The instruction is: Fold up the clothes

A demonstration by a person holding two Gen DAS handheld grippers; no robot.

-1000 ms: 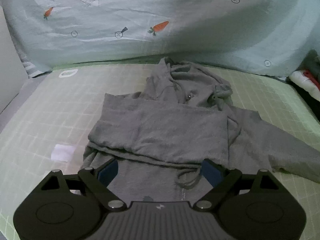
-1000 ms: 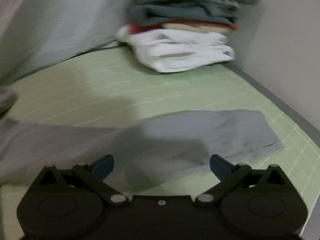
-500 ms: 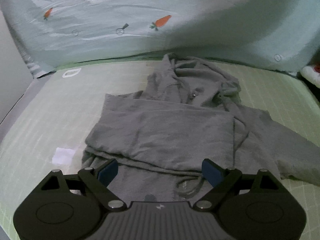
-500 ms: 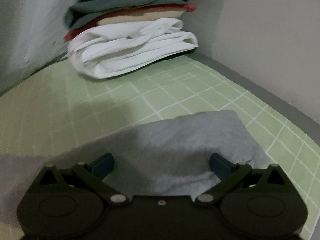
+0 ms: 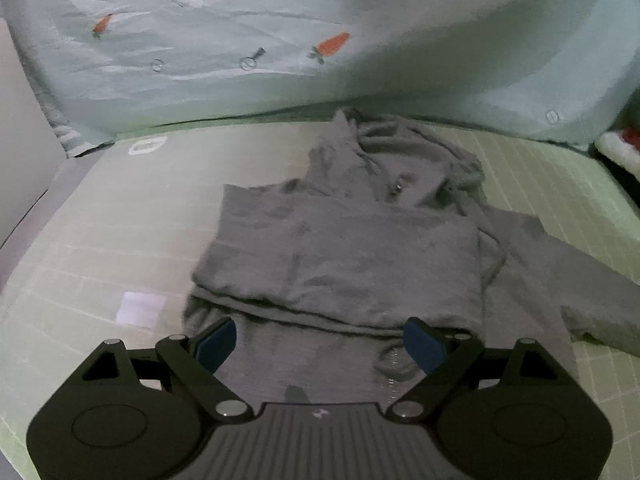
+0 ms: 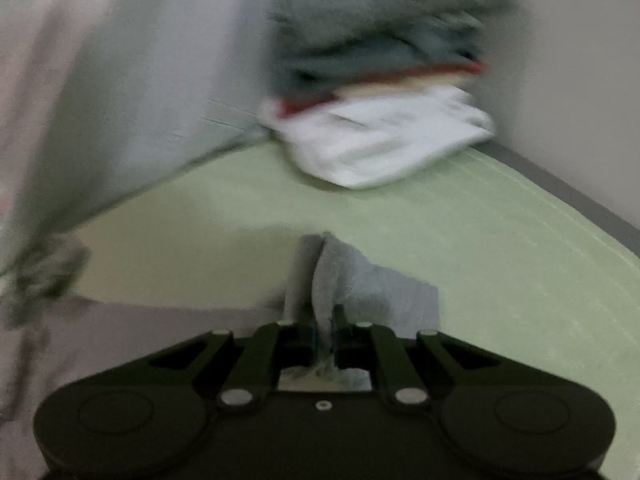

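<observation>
1. A pale green checked mattress cover is seen as the working surface, with a mint sheet printed with carrots banked up behind it and a plain wall to the side

2. A grey hoodie is laid in the middle of the surface, its left sleeve already folded across the chest, its hood bunched at the far end

3. The left gripper is held above the hem with its jaws spread wide; nothing is pinched between them

4. The right gripper is pressed together on the cuff of the right sleeve, which is drawn up in a small peak; this view is blurred

5. A slip is judged possible, since only a narrow pleat of cloth is caught; a quick pull could free it

6. The folded left sleeve could be dragged askew if the body is tugged along, as nothing is pinning it

7. No containers are seen; a stack of folded clothes is piled in the far corner instead
</observation>
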